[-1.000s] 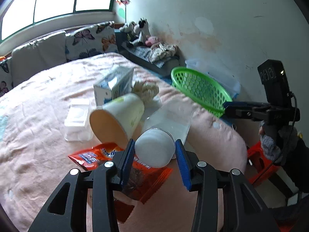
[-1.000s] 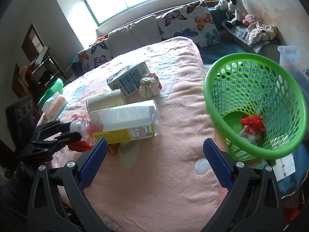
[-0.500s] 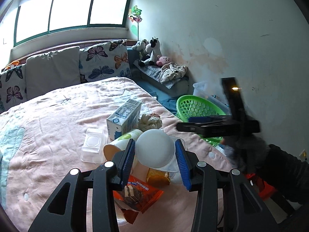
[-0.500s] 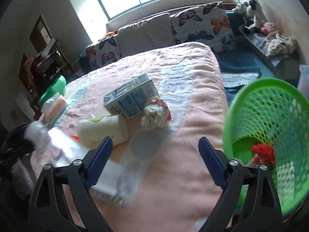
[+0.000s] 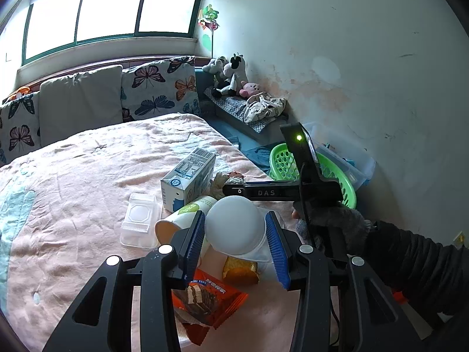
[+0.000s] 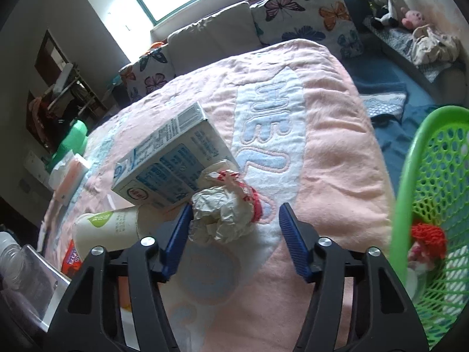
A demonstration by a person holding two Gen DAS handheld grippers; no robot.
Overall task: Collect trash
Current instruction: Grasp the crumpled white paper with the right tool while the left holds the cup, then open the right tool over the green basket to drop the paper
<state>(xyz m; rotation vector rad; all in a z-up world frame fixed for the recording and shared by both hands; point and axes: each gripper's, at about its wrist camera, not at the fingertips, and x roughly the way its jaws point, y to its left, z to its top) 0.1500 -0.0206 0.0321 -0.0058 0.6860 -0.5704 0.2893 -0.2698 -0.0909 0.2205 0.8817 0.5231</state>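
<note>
I am partway through the job, by my reckoning. My left hand-held gripper (image 5: 236,236) is clamped on a clear plastic bottle (image 5: 234,228), its white rounded base facing the camera, lifted above the litter on the bed (image 5: 73,176). My right hand-held gripper (image 6: 234,236) has just been closing, and the crumpled paper ball (image 6: 225,212) lies between its jaws: the left pad is against the paper, the right pad is apart from it, so there is no grip yet.

The green basket (image 6: 410,176) stands off the bed's right edge and already holds a red mesh bundle (image 6: 426,234), with something pale beneath it that I cannot make out. So I judge at least one piece is collected and most of the pile is left.

Counting what lies on the bed:
- one milk carton (image 5: 187,177), on its side, touching the paper ball
- one paper cup (image 5: 178,220), tipped over beside the carton
- one clear lidded container (image 5: 140,224), left of the cup
- one orange snack wrapper (image 5: 209,296), under my left gripper
- one piece of bread (image 5: 240,271), just beside the wrapper
- one paper ball

With the bottle, that is seven pieces to go into the one basket.
</note>
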